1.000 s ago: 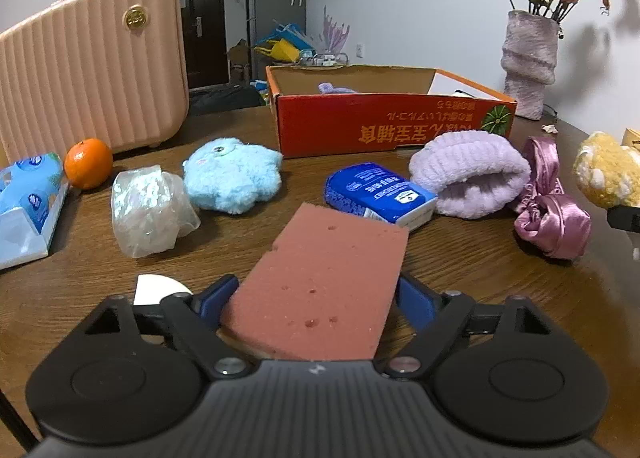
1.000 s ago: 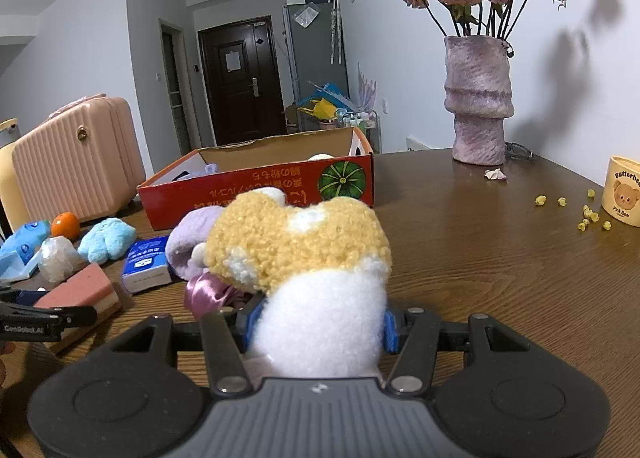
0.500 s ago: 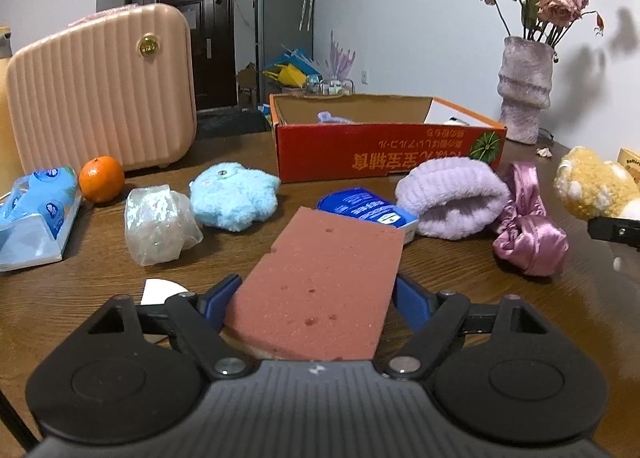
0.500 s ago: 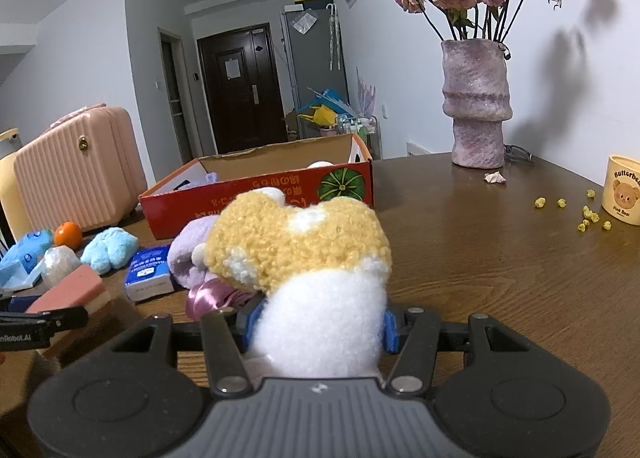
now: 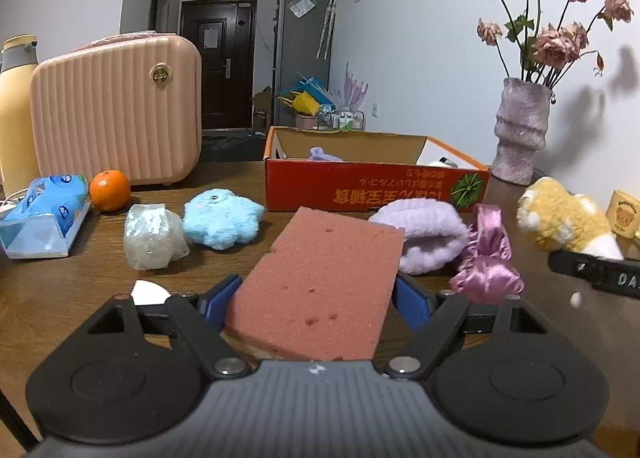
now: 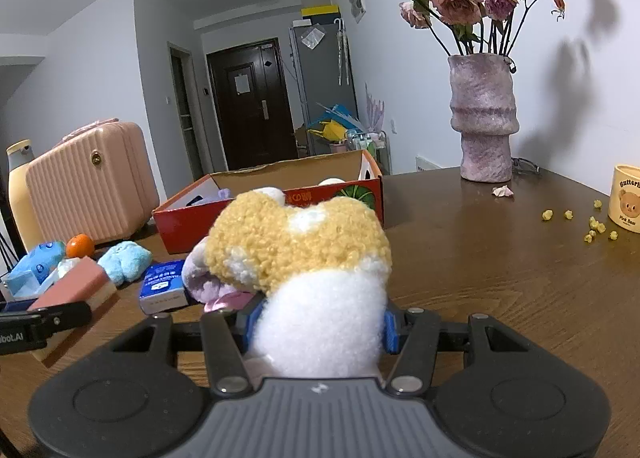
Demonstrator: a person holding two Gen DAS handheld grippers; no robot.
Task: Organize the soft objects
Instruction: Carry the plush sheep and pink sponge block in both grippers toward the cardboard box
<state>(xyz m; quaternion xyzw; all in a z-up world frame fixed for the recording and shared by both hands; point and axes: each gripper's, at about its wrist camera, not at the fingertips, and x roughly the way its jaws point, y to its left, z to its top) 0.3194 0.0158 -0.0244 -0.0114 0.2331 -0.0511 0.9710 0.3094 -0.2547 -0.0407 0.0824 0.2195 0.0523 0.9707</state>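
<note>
Cup (image 6: 627, 198), right of the vase (image 6: 483, 118): "Butter…" over a bear, "Pink Bear" below. Left tongs' arm (image 6: 24, 332), far left of the vase: "…bot.AI". Right tongs' arm (image 5: 608, 276): "DA…". Red box (image 5: 376, 188), left of the vase: upside-down Chinese print, unreadable.

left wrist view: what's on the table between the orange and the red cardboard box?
A clear plastic-wrapped bundle and a light blue plush lie between the orange and the red cardboard box, in the left wrist view.
</note>
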